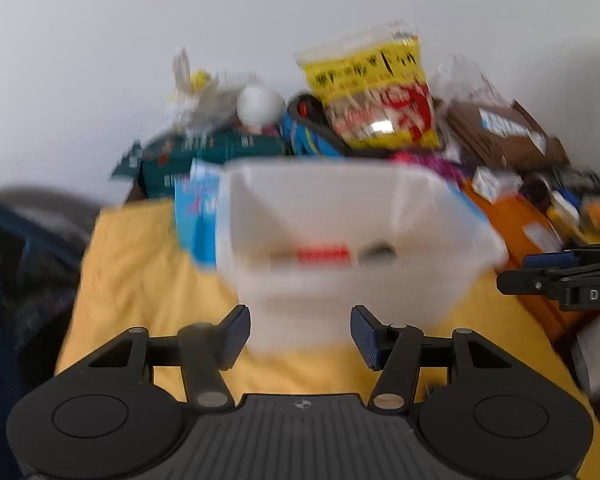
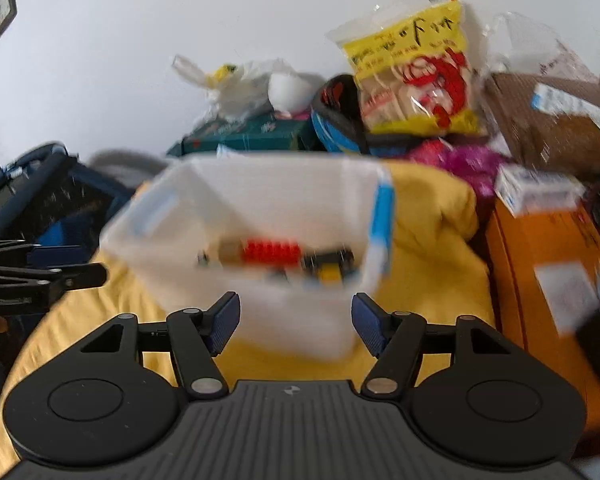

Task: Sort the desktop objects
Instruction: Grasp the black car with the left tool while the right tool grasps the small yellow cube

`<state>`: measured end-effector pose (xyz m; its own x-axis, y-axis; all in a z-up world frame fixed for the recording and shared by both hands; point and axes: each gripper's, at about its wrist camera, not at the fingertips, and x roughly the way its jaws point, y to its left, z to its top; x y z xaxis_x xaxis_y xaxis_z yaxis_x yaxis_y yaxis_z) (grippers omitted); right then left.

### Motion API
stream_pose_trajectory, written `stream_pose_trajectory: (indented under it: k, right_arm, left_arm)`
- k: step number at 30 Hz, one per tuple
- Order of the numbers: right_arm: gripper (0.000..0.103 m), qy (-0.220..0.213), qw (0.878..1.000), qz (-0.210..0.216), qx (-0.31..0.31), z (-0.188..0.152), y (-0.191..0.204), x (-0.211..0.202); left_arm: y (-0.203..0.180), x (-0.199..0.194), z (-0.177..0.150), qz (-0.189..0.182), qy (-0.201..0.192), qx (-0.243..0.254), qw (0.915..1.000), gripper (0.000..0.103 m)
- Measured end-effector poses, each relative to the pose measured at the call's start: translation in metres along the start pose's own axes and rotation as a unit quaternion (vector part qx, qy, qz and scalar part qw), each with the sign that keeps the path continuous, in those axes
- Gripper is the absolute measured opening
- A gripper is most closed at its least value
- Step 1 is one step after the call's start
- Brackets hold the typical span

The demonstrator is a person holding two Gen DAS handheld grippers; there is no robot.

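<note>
A translucent white plastic bin (image 1: 352,240) stands on the yellow cloth (image 1: 140,280) that covers the surface, directly ahead of both tools and between them. It is thin-walled, tapers toward its base, and has a blue strip (image 2: 384,216) along one rim edge. In the bottom lie a red ridged piece (image 2: 271,254), seemingly a toy brick, a yellow-and-black item (image 2: 330,268) and a pale stub (image 2: 228,254); blur hides finer detail.

The left tool (image 1: 300,334) and right tool (image 2: 296,324) are both released, their ribbed blue pads spread apart with nothing between them. The bin's near wall appears beyond each gap, untouched.

The step in hand appears to be an approach to the bin. It is likely best done by closing on a rim or wall rather than the flexible middle, since thin plastic may buckle and slide on soft cloth.

Behind the bin stand a crinkled yellow snack bag (image 2: 416,76), a teal carton (image 2: 252,132), a white plastic bag (image 2: 240,88), a brown cardboard box (image 2: 556,120) and an orange box (image 2: 548,248).
</note>
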<state>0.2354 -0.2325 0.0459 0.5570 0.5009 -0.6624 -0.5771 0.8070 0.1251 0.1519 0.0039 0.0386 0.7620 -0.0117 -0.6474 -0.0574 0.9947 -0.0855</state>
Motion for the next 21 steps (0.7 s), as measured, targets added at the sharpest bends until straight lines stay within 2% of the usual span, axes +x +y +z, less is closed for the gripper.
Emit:
stream_pose_trajectory:
  k: [3,6,9,14,21]
  right_arm:
    - [0.062,0.033,0.999,-0.008,0.003,-0.042,0.003,0.002]
    - [0.057,0.077,0.997,-0.014,0.002,-0.082,0.008,0.011]
    - [0.055,0.095,0.995,-0.016,0.001,-0.104,0.014,0.018]
    - [0.054,0.108,0.994,-0.010,0.005,-0.113,0.019,0.029]
    - [0.052,0.107,0.994,-0.004,-0.010,-0.114,0.030,0.044]
  left_arm:
    - [-0.006,-0.006,-0.044,-0.015,0.022,-0.002,0.9996,0.059]
    - [-0.017,-0.001,-0.080,-0.027,0.051,0.028,0.9979,0.059]
    - [-0.026,0.007,-0.107,-0.044,0.081,0.044,0.9948,0.059]
    - [-0.034,0.021,-0.120,-0.040,0.088,0.058,0.9937,0.059]
    - [-0.044,0.040,-0.112,-0.049,0.091,0.052,0.9932,0.059]
